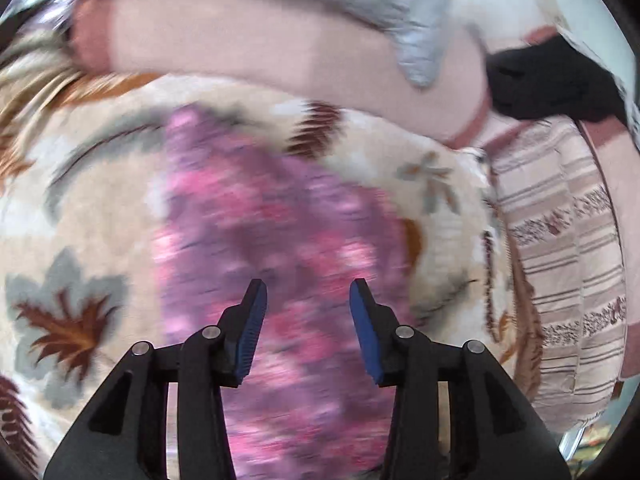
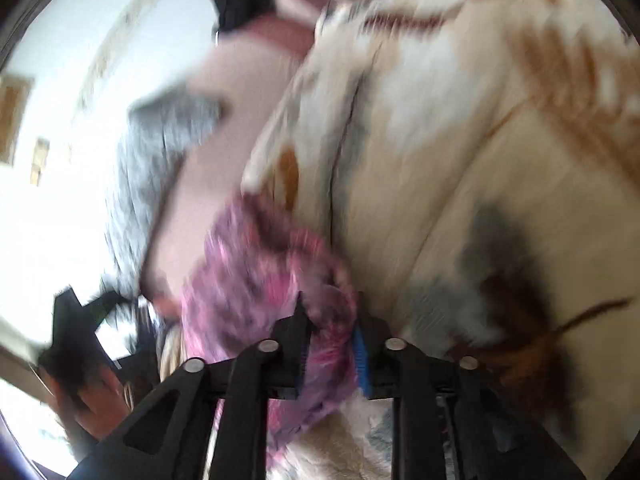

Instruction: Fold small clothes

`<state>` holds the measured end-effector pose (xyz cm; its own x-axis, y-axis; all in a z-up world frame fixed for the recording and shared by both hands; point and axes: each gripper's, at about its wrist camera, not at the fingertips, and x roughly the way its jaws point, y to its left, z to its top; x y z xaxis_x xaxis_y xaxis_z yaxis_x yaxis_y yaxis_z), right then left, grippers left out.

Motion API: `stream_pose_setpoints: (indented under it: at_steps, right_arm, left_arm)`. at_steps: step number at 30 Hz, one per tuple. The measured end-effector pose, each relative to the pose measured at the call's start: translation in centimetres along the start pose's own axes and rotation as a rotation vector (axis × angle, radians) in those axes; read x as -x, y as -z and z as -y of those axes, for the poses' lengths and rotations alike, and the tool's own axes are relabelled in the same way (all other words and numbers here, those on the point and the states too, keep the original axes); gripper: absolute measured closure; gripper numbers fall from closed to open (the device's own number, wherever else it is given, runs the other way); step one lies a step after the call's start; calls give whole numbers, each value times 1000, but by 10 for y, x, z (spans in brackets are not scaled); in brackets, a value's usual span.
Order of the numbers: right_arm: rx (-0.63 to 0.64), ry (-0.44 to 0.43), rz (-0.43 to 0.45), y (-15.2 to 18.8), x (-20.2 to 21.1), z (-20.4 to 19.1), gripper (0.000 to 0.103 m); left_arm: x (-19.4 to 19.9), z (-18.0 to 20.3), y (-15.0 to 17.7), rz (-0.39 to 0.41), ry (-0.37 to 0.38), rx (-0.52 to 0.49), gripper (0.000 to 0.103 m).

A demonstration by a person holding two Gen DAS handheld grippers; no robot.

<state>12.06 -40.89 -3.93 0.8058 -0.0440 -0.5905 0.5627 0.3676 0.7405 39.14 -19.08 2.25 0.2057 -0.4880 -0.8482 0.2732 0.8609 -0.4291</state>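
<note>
A small pink and purple patterned garment point(image 1: 264, 216) lies spread on a cream leaf-print blanket point(image 1: 92, 208). In the left wrist view my left gripper point(image 1: 307, 292) is open and empty, hovering over the garment's near part. In the right wrist view my right gripper point(image 2: 328, 320) is shut on a bunched part of the same garment point(image 2: 248, 276), which is lifted off the blanket point(image 2: 460, 184). Both views are motion-blurred.
A pink pillow or bolster point(image 1: 256, 48) lies behind the blanket with a grey cloth point(image 1: 404, 12) over it. A black item point(image 1: 548, 80) sits at the back right. A striped beige quilt point(image 1: 560, 248) lies to the right. A white wall point(image 2: 60, 128) is at the right wrist view's left.
</note>
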Motion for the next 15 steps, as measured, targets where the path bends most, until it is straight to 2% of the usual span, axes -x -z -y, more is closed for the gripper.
stream_pose_setpoints:
  at_steps: [2,3,4,5,7,8,10,12,13,14,15]
  right_arm:
    - [52,-59,136,-16,22,-13,76]
    - [111,-68,152,-25,19,-26,71]
    - [178,-77,129,-33,9,-40,55]
    - [228,-90,81,-41,-6,-52,47]
    - [311,-110,-86,-57,-60,-77,48]
    - [330,-92,-159,-61,-84,-84,50]
    - [335,-92,-240,-64,-123,-91,49]
    - [411,18,-320,-58,-156,-98,50]
    - [437,31,-330,-55,-163,-101,55]
    - [470,19,-340,-53,-167,-104,84]
    - [518,-10,-327,-52,-166,-112,98]
  left_arm:
    - [-1,-25,8,-13,12,39,62]
    - [-2,-34,12,-17,31,53,62]
    - [-3,-42,17,-16,52,65,62]
    - [-3,-43,19,-13,63,69,62]
    - [1,-45,23,0,87,63,62]
    - [3,-45,26,4,95,52,62]
    - [9,-46,28,4,109,40,62]
    - [14,-48,29,18,123,19,62]
    - [16,-49,28,28,122,14,62]
    - [17,-51,27,39,122,9,62]
    - [18,-54,25,46,111,7,62]
